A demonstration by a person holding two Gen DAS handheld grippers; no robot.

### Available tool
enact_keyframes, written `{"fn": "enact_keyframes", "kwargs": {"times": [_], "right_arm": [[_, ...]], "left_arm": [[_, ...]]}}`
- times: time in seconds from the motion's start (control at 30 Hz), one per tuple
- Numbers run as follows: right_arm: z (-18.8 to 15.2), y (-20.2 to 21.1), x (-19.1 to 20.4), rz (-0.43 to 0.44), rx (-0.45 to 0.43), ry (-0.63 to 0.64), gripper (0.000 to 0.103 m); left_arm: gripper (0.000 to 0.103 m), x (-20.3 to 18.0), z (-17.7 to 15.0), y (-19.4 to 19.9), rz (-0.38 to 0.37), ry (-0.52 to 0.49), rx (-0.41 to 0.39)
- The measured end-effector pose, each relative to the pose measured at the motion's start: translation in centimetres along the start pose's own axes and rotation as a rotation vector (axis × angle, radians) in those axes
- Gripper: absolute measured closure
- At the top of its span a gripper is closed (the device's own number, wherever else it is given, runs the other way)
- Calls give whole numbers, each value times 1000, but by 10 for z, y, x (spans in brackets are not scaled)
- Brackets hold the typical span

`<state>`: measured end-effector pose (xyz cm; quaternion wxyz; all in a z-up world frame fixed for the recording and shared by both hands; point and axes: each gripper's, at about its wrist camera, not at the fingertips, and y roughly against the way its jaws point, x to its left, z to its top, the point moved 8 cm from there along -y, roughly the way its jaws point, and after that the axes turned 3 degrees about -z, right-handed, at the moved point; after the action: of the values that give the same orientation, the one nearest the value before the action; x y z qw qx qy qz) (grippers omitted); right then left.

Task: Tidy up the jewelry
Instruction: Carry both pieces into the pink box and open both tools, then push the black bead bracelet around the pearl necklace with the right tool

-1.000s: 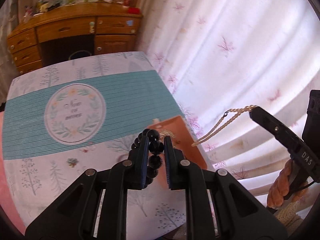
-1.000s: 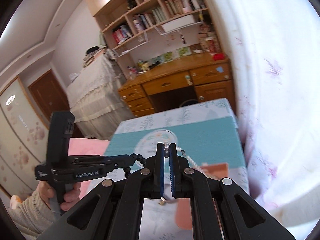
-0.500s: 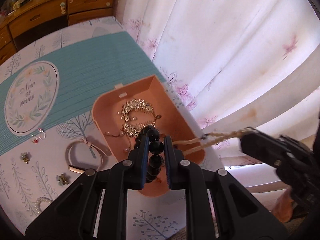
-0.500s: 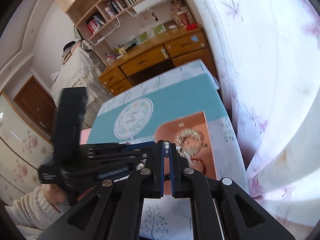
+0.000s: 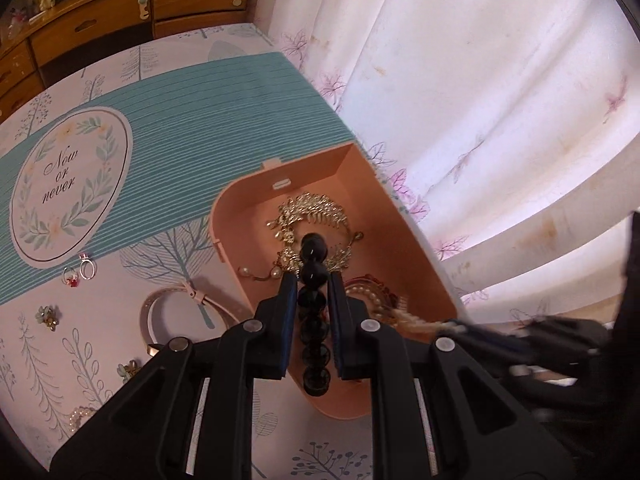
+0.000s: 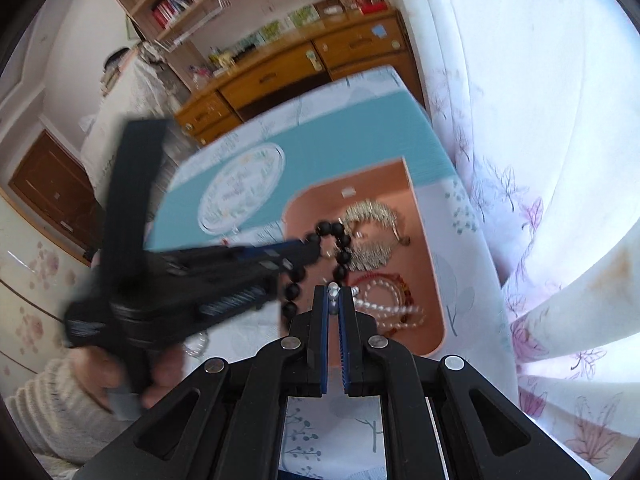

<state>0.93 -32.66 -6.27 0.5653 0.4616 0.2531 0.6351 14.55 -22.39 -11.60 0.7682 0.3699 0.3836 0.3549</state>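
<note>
My left gripper [image 5: 313,280] is shut on a black bead bracelet [image 5: 315,300] and holds it just above the open peach jewelry box [image 5: 404,232]. The box holds gold leaf jewelry [image 5: 316,212] and a pearl strand. My right gripper [image 6: 332,294] is shut on a pearl necklace [image 6: 384,304] whose strand hangs into the box [image 6: 430,248]. In the right wrist view the black bracelet [image 6: 340,252] dangles from the left gripper [image 6: 310,250] over the box.
On the patterned tablecloth [image 5: 168,120] left of the box lie a pink bangle [image 5: 168,304], two rings [image 5: 82,272], small flower earrings [image 5: 48,316] and a pearl piece [image 5: 78,416]. A white curtain [image 5: 480,100] hangs to the right. A wooden desk [image 5: 120,12] stands behind.
Both grippers came down and forward over the peach box. The black bracelet now hangs above the box and the pearl necklace's strand has dropped into it.
</note>
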Motion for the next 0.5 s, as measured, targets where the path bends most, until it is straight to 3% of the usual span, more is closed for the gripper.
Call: {"fn": "enact_keyframes", "kwargs": {"times": [0.3,0.4,0.47,0.5], "right_arm": [[-13,-56,-12,-5,122,-83,95],[-11,-52,-14,-24,88,-80,82],[-6,-45,-13,-34,51,-77,68],[-1,-40,-11,-32,36,-73,67]], "left_arm": [[91,-17,16,24,-27,-42,-51],[91,-2,19,31,-22,3,-67],[91,6,19,38,-20,21,-78],[91,11,18,42,-9,25,-87]]}}
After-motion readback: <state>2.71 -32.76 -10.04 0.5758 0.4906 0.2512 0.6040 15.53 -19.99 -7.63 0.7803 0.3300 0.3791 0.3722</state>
